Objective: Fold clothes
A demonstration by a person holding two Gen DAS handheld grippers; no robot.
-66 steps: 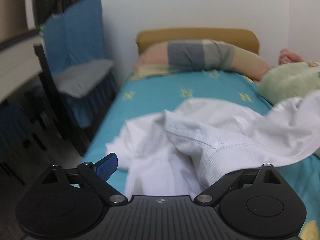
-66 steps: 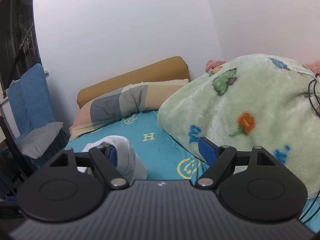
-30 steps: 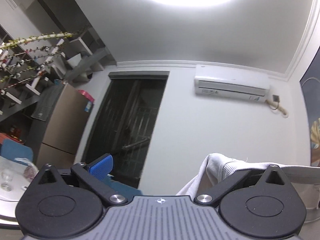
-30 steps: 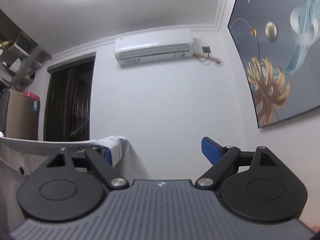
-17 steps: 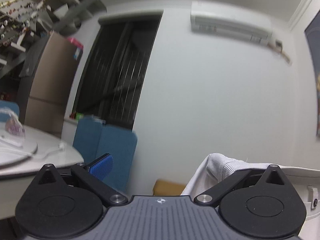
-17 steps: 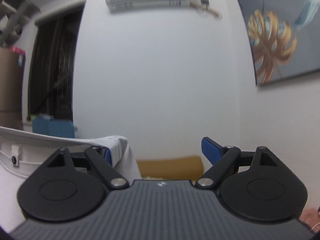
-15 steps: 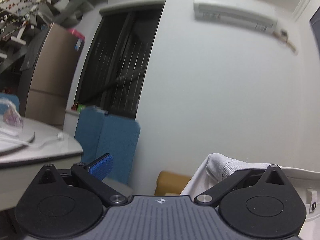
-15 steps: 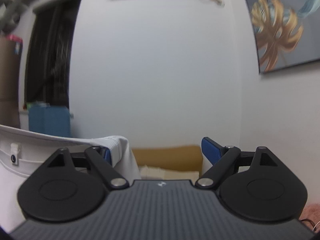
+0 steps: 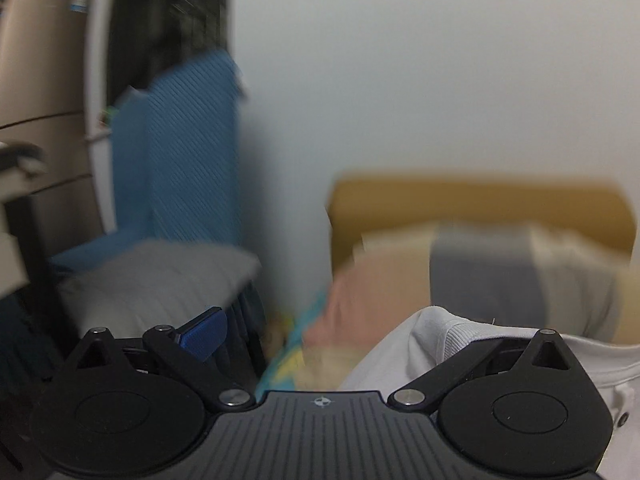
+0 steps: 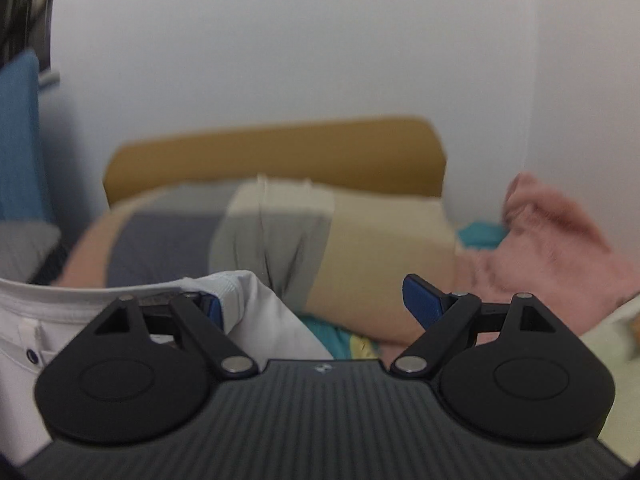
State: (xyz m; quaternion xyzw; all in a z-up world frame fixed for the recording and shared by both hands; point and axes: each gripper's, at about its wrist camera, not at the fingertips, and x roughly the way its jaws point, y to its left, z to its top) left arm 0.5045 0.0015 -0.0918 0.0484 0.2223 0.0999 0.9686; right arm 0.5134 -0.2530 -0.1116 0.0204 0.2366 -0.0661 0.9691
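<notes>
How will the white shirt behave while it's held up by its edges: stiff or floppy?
Probably floppy: the white shirt drapes and hangs below the right gripper. Likely light, since it hangs off one finger of the left gripper without visibly sagging along the ribbed edge. It may slip: both grippers look open, the cloth only hooked.

white ribbed cotton shirt [image 9: 452,344], fuzzy pink blanket [image 10: 560,236]

Left gripper [image 9: 324,332] — fingers spread wide; right gripper [image 10: 316,300] — likewise, both roughly level.
</notes>
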